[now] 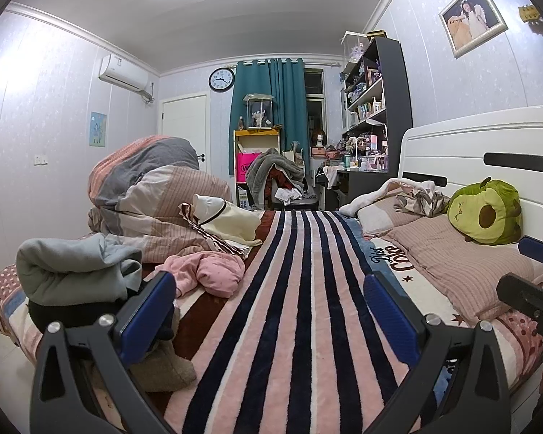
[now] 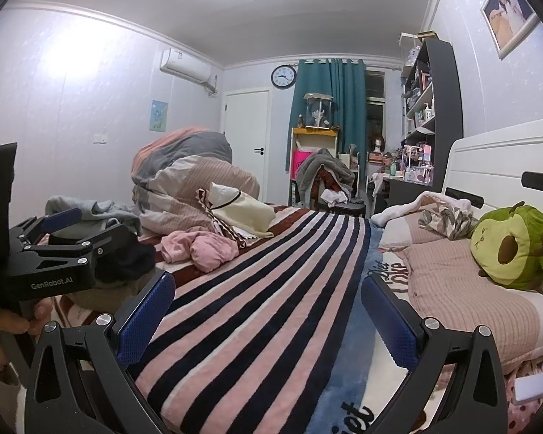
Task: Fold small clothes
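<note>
A crumpled pink garment (image 1: 210, 271) lies on the striped blanket (image 1: 289, 307) at the left; it also shows in the right wrist view (image 2: 202, 247). A grey garment (image 1: 72, 271) is piled over a black one (image 1: 72, 316) at the bed's left edge. A cream garment (image 1: 231, 222) rests against the rolled duvet (image 1: 152, 188). My left gripper (image 1: 269, 305) is open and empty above the blanket, its left finger beside the grey pile. My right gripper (image 2: 268, 311) is open and empty above the blanket. The left gripper's body (image 2: 54, 253) shows in the right wrist view, held by a hand.
Pillows (image 1: 449, 253) and a green avocado plush (image 1: 488, 213) lie along the white headboard (image 1: 470, 152) on the right. A chair heaped with clothes (image 1: 277, 177), a desk and shelves (image 1: 373, 108) stand beyond the bed's far end.
</note>
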`<state>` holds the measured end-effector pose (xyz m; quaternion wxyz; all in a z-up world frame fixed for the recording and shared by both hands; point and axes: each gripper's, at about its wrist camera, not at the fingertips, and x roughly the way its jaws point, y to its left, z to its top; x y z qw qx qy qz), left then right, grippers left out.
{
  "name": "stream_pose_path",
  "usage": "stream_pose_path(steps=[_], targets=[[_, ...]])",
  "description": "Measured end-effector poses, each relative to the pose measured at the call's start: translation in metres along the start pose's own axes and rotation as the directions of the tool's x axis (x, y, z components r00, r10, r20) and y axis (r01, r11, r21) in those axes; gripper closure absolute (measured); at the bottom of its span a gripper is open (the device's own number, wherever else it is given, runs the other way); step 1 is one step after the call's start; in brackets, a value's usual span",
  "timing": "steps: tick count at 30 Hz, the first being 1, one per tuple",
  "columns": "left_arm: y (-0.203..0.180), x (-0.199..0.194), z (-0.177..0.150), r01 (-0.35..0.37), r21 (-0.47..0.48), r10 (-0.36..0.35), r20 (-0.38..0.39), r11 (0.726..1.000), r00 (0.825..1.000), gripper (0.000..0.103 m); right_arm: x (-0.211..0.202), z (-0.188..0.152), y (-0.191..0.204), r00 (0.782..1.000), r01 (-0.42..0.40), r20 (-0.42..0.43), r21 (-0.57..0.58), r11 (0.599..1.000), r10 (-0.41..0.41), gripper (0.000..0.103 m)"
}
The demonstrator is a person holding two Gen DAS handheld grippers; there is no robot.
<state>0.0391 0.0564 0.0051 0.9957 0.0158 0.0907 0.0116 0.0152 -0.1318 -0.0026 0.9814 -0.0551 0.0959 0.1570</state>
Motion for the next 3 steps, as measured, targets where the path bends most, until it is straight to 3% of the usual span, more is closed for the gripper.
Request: stream_pose_path(steps=[3], targets=[[-0.0014,-0.0037,0.0009,-0.001,-0.005,0.001,-0.002,1.0,1.0,0.001,-0.0012,-0.0004,0.001,1.0,0.0,-0.002,0.001,1.0,0.0,0.001]])
